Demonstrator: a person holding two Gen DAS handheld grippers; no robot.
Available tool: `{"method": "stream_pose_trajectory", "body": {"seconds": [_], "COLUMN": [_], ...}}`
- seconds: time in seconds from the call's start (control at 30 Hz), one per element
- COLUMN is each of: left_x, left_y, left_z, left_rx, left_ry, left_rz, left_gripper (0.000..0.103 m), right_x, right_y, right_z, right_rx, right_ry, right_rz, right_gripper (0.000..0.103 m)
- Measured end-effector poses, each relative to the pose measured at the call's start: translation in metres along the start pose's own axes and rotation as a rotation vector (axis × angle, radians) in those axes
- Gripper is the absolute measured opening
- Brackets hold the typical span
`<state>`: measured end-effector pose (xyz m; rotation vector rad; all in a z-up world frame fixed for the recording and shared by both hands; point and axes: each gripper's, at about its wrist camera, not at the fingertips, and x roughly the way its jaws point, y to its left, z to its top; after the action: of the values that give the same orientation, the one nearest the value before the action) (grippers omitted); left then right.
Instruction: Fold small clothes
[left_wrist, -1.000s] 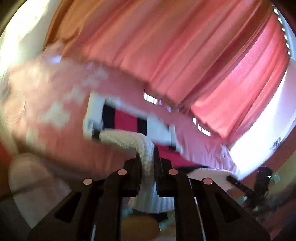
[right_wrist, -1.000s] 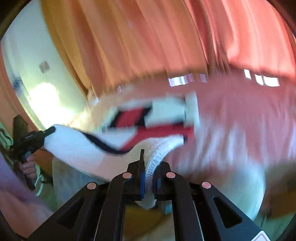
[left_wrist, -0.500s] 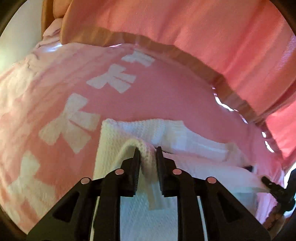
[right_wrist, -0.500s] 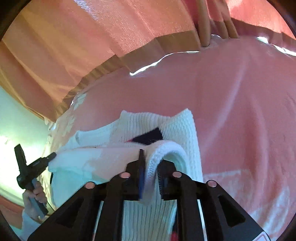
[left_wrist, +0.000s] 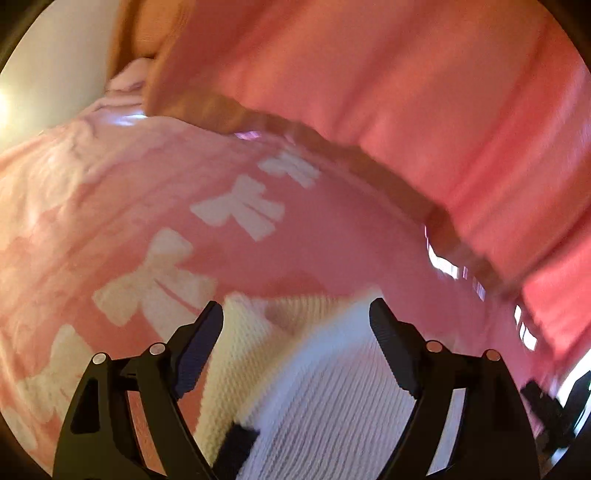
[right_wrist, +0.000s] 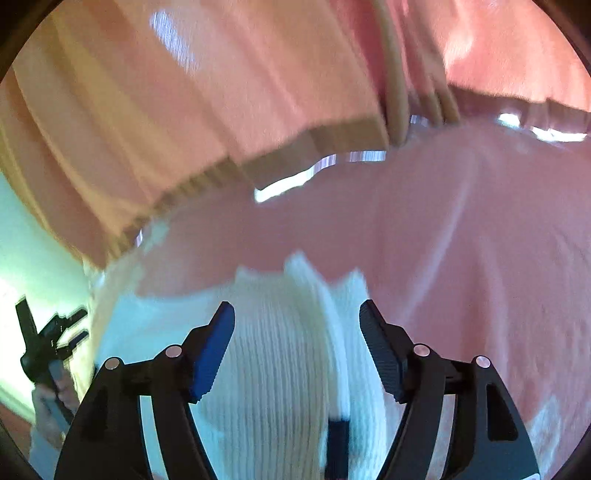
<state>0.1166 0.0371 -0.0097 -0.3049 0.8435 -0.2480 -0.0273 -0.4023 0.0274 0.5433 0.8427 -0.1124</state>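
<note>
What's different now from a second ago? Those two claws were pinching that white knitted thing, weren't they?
Yes. Both carried the white knitted garment down onto the pink bow-print blanket and let go: the left gripper and right gripper have just been opening, and the knit lies loose between their jaws, unpinched. The blanket and the pink curtain are as before.

tools: 2 (left_wrist: 295, 325) (right_wrist: 297, 328) | white knit garment (left_wrist: 332, 387): 1 | pink blanket (left_wrist: 332, 240): 1

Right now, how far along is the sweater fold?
Done: white knit sweater lies doubled on the pink blanket. In hand: nothing; left tongs and right tongs have just been opening, pads clear of the knit. Left: any further folds; sleeves can't be seen.
</note>
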Motion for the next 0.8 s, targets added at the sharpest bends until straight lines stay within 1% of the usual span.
{"method": "stream_pose_trajectory", "body": {"seconds": [0.03, 0.07, 0.1, 0.13, 0.17, 0.2, 0.23, 0.27, 0.3, 0.33, 0.37, 0.43, 0.47, 0.5, 0.53, 0.57, 0.6, 0.63, 0.67, 0.7, 0.73, 0.77, 0.8], "left_x": [0.009, 0.014, 0.02, 0.028, 0.034, 0.042, 0.046, 0.051, 0.051, 0.049, 0.045, 0.028, 0.017, 0.013, 0.016, 0.023, 0.033, 0.048, 0.054, 0.055, 0.05, 0.045, 0.036], "left_y": [-0.006, -0.009, -0.013, -0.018, -0.02, -0.021, -0.021, -0.02, -0.02, -0.02, -0.02, -0.019, -0.017, -0.014, -0.008, -0.004, 0.001, 0.007, 0.008, 0.005, -0.002, -0.006, -0.011], "left_z": [-0.005, -0.009, -0.013, -0.017, -0.02, -0.022, -0.024, -0.025, -0.025, -0.023, -0.02, -0.011, -0.005, -0.001, 0.001, 0.0, -0.002, -0.007, -0.012, -0.013, -0.012, -0.01, -0.008], "left_rx": [0.045, 0.068, 0.096, 0.127, 0.137, 0.139, 0.132, 0.119, 0.111, 0.105, 0.096, 0.069, 0.058, 0.05, 0.046, 0.039, 0.033, 0.028, 0.034, 0.055, 0.096, 0.111, 0.119], "left_ry": [0.036, 0.051, 0.069, 0.096, 0.122, 0.16, 0.18, 0.196, 0.196, 0.189, 0.172, 0.11, 0.073, 0.059, 0.065, 0.087, 0.119, 0.17, 0.19, 0.184, 0.169, 0.16, 0.133], "left_rz": [0.006, 0.011, 0.016, 0.032, 0.038, 0.034, 0.037, 0.047, 0.054, 0.052, 0.041, 0.009, -0.004, 0.001, 0.036, 0.069, 0.094, 0.126, 0.14, 0.152, 0.169, 0.176, 0.181], "left_gripper": [0.079, 0.079, 0.077, 0.073, 0.06, 0.044, 0.037, 0.022, 0.008, 0.007, 0.007, 0.006, 0.006, 0.006, 0.006, 0.007, 0.007, 0.007, 0.007, 0.007, 0.008, 0.01, 0.011], "right_x": [0.006, 0.01, 0.016, 0.022, 0.028, 0.033, 0.038, 0.045, 0.05, 0.052, 0.05, 0.027, 0.01, -0.003, -0.007, -0.001, 0.015, 0.029, 0.052, 0.064, 0.061, 0.056, 0.047], "right_y": [0.002, 0.004, 0.005, 0.007, 0.009, 0.009, 0.009, 0.007, 0.007, 0.006, 0.009, 0.02, 0.028, 0.032, 0.031, 0.025, 0.015, 0.007, -0.006, -0.013, -0.011, -0.007, 0.001], "right_z": [-0.006, -0.009, -0.014, -0.016, -0.018, -0.019, -0.02, -0.02, -0.021, -0.02, -0.017, -0.008, -0.002, 0.003, 0.006, 0.007, 0.006, 0.003, -0.006, -0.013, -0.014, -0.013, -0.01], "right_rx": [-0.025, -0.043, -0.065, -0.083, -0.102, -0.116, -0.122, -0.121, -0.116, -0.115, -0.113, -0.126, -0.149, -0.162, -0.167, -0.162, -0.141, -0.124, -0.091, -0.07, -0.07, -0.083, -0.105], "right_ry": [0.032, 0.044, 0.053, 0.062, 0.074, 0.077, 0.083, 0.098, 0.111, 0.12, 0.114, 0.028, -0.034, -0.08, -0.101, -0.088, -0.035, 0.018, 0.107, 0.149, 0.119, 0.111, 0.091], "right_rz": [-0.018, -0.033, -0.051, -0.067, -0.088, -0.112, -0.131, -0.137, -0.122, -0.113, -0.101, -0.062, -0.044, -0.039, -0.044, -0.07, -0.104, -0.122, -0.16, -0.169, -0.169, -0.186, -0.208], "right_gripper": [0.069, 0.069, 0.069, 0.069, 0.069, 0.069, 0.068, 0.057, 0.022, 0.006, 0.007, 0.007, 0.007, 0.007, 0.007, 0.007, 0.007, 0.007, 0.007, 0.007, 0.007, 0.009, 0.013]}}
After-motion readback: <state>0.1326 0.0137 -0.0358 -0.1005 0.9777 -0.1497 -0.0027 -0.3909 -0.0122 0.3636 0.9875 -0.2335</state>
